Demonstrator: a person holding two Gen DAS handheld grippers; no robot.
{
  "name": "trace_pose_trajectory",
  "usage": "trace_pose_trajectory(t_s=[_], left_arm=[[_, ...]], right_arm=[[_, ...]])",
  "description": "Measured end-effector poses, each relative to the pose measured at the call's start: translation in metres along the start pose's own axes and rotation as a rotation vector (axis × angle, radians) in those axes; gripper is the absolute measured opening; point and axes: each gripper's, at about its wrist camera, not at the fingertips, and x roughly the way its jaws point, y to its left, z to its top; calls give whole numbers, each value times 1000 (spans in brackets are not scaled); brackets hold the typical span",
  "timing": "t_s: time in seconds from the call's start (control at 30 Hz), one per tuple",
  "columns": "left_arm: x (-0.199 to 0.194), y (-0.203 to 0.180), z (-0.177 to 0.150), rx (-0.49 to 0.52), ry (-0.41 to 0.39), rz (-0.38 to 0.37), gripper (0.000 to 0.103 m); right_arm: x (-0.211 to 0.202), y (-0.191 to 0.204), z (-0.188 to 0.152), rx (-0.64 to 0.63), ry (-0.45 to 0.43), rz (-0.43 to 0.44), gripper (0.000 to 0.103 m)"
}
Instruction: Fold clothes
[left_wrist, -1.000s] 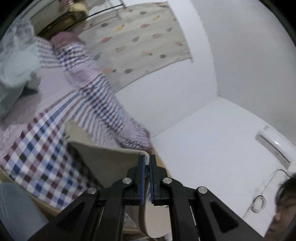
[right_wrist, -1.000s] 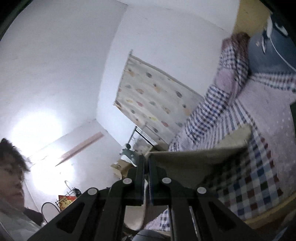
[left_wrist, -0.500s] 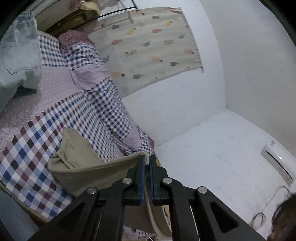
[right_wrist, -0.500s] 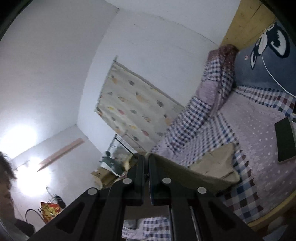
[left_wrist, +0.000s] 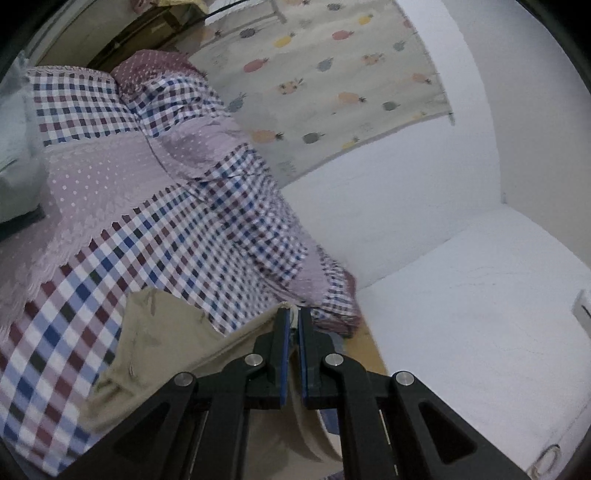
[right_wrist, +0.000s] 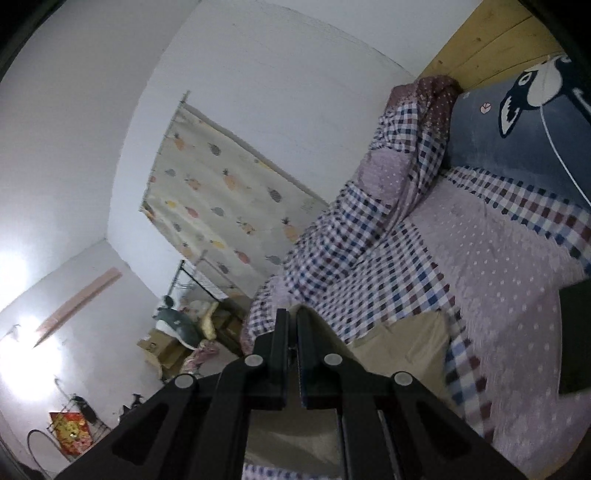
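Note:
A khaki garment (left_wrist: 155, 350) hangs between both grippers, its far end lying on the checked bedspread (left_wrist: 110, 258). My left gripper (left_wrist: 292, 317) is shut on one edge of the garment, held above the bed's near side. My right gripper (right_wrist: 291, 317) is shut on the other edge; the khaki garment (right_wrist: 402, 343) stretches from its jaws down to the bedspread (right_wrist: 498, 266). Both views are tilted.
A rolled checked quilt (left_wrist: 236, 206) lies along the wall side of the bed. A pineapple-print curtain (left_wrist: 332, 74) hangs behind. A light garment (left_wrist: 14, 155) lies at the left edge. A dark pillow (right_wrist: 517, 122), a dark flat object (right_wrist: 576, 339) and a rack with boxes (right_wrist: 184, 332) show in the right view.
Both grippers have lowered and tipped toward the bed while holding the garment. More of the bed shows, and more of the khaki garment now rests on the bedspread.

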Motion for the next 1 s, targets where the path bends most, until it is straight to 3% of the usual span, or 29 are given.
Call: trace_pose_trajectory(t_s=[0.23, 0.37, 0.57, 0.67, 0.8, 0.93, 1.0], left_arm=[[125, 50, 39, -32, 65, 159, 3], [200, 92, 48, -48, 119, 260, 3], [296, 159, 52, -78, 183, 436, 3], [324, 182, 54, -72, 195, 504, 3], [350, 200, 58, -60, 202, 527, 3], [384, 229, 47, -10, 308, 625, 4], [383, 234, 44, 4, 326, 599, 14]], right_arm=[[101, -46, 45, 16, 62, -106, 3], [170, -92, 63, 32, 112, -191, 3], [274, -173, 59, 43, 229, -328, 3], [315, -210, 51, 53, 297, -394, 3], [352, -248, 46, 64, 341, -449, 3], [379, -274, 39, 50, 387, -507, 3], [389, -291, 30, 74, 457, -572, 5]])
